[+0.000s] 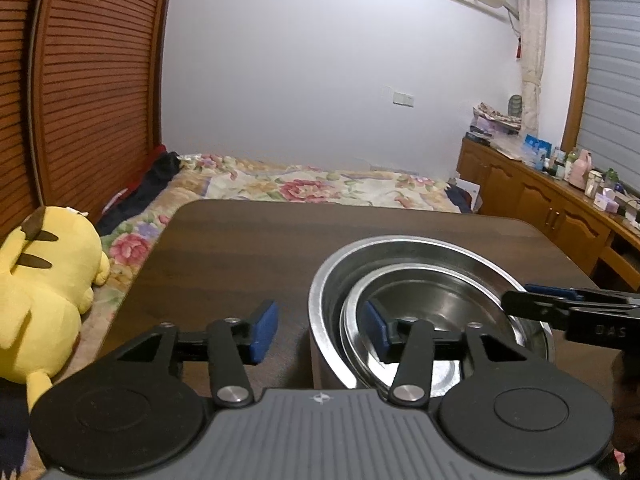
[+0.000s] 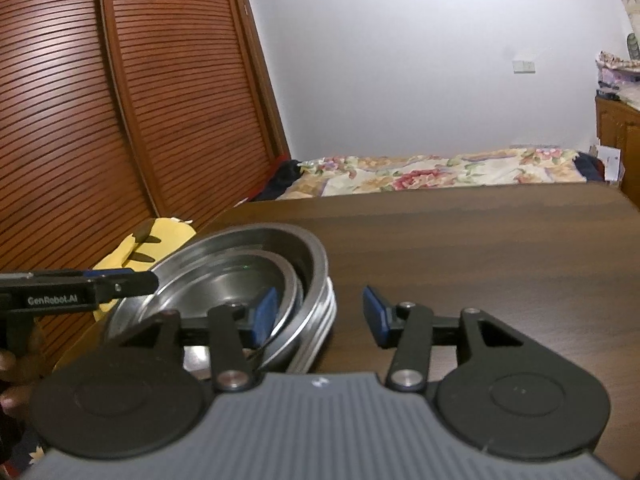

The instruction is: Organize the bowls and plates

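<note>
Steel bowls (image 1: 432, 300) sit nested on the dark wood table (image 1: 240, 248), smaller one tilted inside. Left gripper (image 1: 320, 332) fingers apart, straddling the near rim. Right gripper (image 2: 320, 316) fingers apart too, over the stack's right edge. Yellow plush (image 1: 44, 292) on the bed (image 1: 304, 188).

Small metal dish (image 1: 436, 312) near rim hidden behind left gripper (image 1: 320, 330) linkage. Large steel bowl (image 2: 248, 272) base hidden under right gripper (image 2: 320, 314) body. Yellow plush toy (image 1: 44, 292) cut by frame edge. Counter bottles (image 1: 588, 174) too small to identify.
</note>
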The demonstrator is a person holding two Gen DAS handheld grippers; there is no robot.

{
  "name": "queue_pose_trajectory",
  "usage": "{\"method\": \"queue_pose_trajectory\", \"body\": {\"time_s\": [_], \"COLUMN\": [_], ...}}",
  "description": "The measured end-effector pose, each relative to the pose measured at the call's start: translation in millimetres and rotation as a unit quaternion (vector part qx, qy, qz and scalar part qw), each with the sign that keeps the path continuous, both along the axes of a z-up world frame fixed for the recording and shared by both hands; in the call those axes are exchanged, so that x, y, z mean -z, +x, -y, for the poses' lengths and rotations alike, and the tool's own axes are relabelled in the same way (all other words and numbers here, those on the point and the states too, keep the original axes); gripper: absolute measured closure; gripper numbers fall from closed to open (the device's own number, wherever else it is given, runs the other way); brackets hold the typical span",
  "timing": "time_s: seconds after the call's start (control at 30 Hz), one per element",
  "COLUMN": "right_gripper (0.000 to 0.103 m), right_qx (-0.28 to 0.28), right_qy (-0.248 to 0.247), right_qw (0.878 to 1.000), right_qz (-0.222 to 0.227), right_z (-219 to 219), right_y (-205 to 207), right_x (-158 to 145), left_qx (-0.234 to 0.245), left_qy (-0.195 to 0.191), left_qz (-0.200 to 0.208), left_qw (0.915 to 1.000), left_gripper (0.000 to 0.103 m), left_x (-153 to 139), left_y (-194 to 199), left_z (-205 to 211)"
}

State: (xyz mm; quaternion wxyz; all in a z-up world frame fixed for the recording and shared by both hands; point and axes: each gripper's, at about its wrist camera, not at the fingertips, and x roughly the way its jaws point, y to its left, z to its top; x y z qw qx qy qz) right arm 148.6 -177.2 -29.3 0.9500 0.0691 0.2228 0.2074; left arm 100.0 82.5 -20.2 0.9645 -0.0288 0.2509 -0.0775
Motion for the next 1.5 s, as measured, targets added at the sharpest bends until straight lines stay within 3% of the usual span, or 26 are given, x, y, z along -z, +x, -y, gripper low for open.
{"method": "queue_pose_trajectory", "body": {"time_s": [0.2,0.3,0.43,0.5,0.57,0.9,1.17,1.5], "right_gripper": [0.048,0.036,0.012,0.006,0.0,0.0,0.0,0.0], "right_qx": [0.01,0.017,0.023,0.026,0.028,0.079,0.123,0.143], "right_qy": [0.002,0.001,0.004,0.005,0.005,-0.025,-0.063,-0.073], "right_qw": [1.0,0.999,0.998,0.998,0.997,0.994,0.988,0.984], "right_qz": [0.021,0.034,0.055,0.061,0.066,0.068,0.072,0.078], "right_z": [11.3,15.0,20.6,23.0,25.0,27.3,24.0,26.7], "right_y": [-10.5,-16.6,-28.3,-33.6,-38.3,-62.4,-74.8,-81.3], "right_x": [-16.5,-24.2,-33.7,-36.5,-39.3,-44.1,-40.0,-41.1], "left_qx": [0.001,0.005,0.008,0.007,0.008,0.012,0.019,0.004], "left_qy": [0.007,0.011,0.014,0.016,0.02,0.038,0.038,0.048], "left_qz": [0.012,0.022,0.033,0.038,0.043,0.027,0.034,0.047], "left_qw": [0.9999,0.9997,0.9993,0.9991,0.9989,0.9988,0.9985,0.9977], "left_gripper": [0.037,0.027,0.015,0.004,0.0,0.0,0.0,0.0], "left_x": [-13.6,-20.1,-28.8,-32.3,-34.4,-34.5,-34.3,-38.1], "left_y": [-8.3,-14.8,-21.7,-26.0,-30.4,-47.7,-55.6,-65.2], "left_z": [3.3,8.5,13.6,16.8,20.9,46.3,62.1,67.1]}}
